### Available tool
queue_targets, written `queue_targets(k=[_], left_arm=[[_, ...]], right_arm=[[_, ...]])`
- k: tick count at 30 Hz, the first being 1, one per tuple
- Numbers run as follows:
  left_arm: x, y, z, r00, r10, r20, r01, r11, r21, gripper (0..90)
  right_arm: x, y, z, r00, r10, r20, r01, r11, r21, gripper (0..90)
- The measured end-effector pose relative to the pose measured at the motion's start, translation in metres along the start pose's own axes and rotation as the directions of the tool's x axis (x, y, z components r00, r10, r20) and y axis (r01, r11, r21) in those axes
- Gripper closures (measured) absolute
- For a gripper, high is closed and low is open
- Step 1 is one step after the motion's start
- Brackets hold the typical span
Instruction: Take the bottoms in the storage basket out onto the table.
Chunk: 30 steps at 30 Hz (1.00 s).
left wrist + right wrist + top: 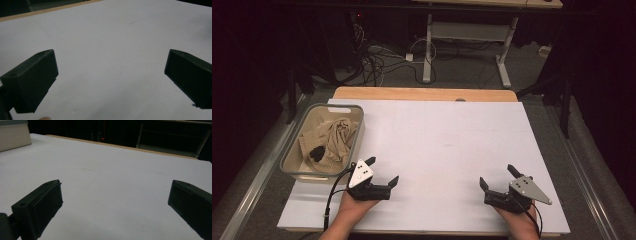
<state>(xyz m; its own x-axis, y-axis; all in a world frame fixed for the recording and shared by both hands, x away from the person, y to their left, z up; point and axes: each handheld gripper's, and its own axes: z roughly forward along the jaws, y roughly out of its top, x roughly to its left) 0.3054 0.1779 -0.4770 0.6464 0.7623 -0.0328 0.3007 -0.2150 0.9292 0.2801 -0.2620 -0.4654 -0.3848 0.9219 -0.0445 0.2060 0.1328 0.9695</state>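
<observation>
My left gripper (383, 170) rests low over the white board near its front left, jaws spread wide with nothing between them. In the left gripper view the left gripper (111, 66) frames only bare white surface. My right gripper (498, 176) sits near the front right of the board, also open and empty. The right gripper view has the right gripper (115, 195) over bare white board. A clear plastic basket (297, 141) at the left edge holds crumpled beige cloth (332, 137) with a small black item (316, 152) on it.
The white board (437, 145) covers a wooden table (422, 93). The basket's pale corner (13, 135) appears at the upper left of the right gripper view. Beyond the table are cables (377, 62) on the floor and another desk's legs (428, 50).
</observation>
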Motion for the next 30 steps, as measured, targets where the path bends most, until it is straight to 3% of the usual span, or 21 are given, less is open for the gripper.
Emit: queue_targets(k=[3,10,14,20,24,30], left_arm=[[0.002,0.002,0.000,0.9984,-0.053,0.018,0.054,0.9974,-0.047,0.0],[0.000,-0.001,0.006,0.9994,-0.036,-0.004,0.036,0.9993,0.015,0.0],[-0.003,0.000,0.008,1.0000,0.001,-0.007,-0.001,0.9992,0.039,0.0],[-0.005,0.002,0.014,0.9997,-0.025,0.008,0.024,0.9982,0.054,1.7],[-0.005,0.005,0.016,0.9998,-0.018,-0.004,0.018,0.9979,0.061,2.0],[-0.001,0.010,0.017,0.9992,-0.039,-0.011,0.040,0.9974,0.059,0.0]], right_arm=[[0.001,-0.002,0.006,0.9999,-0.015,-0.009,0.015,1.000,0.013,0.3],[-0.001,-0.005,0.006,0.9999,-0.014,-0.004,0.014,1.000,0.022,0.3],[0.000,-0.006,0.006,0.9996,-0.026,-0.012,0.027,0.999,0.028,0.3],[0.004,-0.005,0.003,0.9991,-0.040,-0.013,0.040,0.999,0.023,0.3],[0.004,-0.006,-0.001,0.9990,-0.041,-0.017,0.042,0.999,0.019,0.3],[0.001,-0.008,-0.009,0.9994,-0.033,-0.004,0.033,0.999,0.013,0.3]])
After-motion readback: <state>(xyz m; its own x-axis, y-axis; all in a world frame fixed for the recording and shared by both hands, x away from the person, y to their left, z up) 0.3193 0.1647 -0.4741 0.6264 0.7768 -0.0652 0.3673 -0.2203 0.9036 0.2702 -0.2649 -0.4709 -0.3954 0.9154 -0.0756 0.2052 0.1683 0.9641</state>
